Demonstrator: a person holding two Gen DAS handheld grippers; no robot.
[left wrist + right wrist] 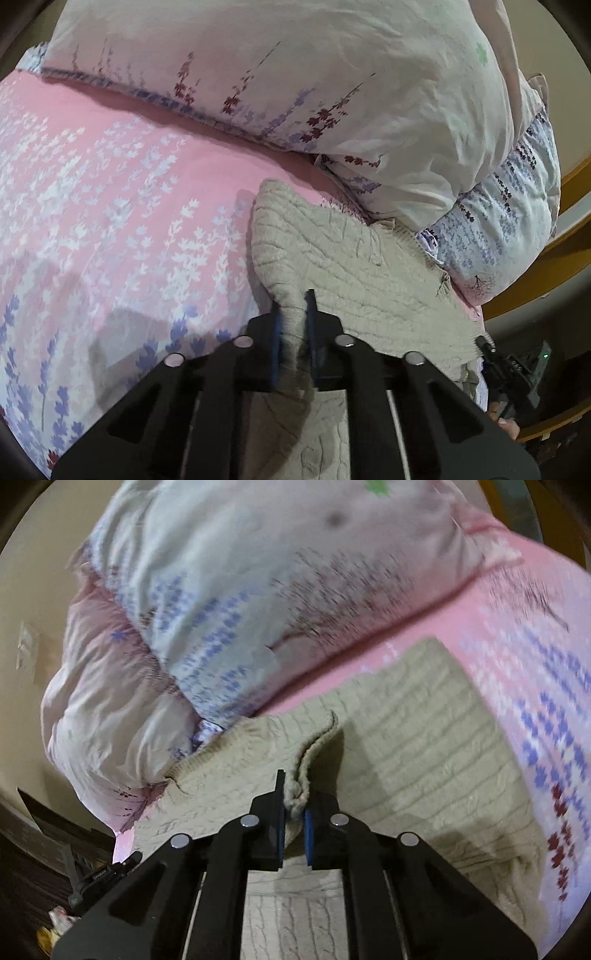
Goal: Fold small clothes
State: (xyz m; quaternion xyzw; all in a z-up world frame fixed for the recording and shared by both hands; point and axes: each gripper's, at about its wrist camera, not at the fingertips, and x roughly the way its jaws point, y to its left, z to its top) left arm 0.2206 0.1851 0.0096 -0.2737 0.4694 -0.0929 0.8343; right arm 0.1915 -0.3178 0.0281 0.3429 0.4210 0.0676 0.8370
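Two black claws grip a beige cable-knit sweater on a bed.

The beige cable-knit sweater (354, 266) lies on the pink floral bedsheet (110, 192), just below a pile of pale floral duvets (332, 92) at 12 o'clock. The left claw (294, 328) is clamped on a fold of knit; the right claw (294, 805) pinches a ribbed edge. This looks like a fold in progress: next, both claws likely carry the held edges across together, keeping them level.
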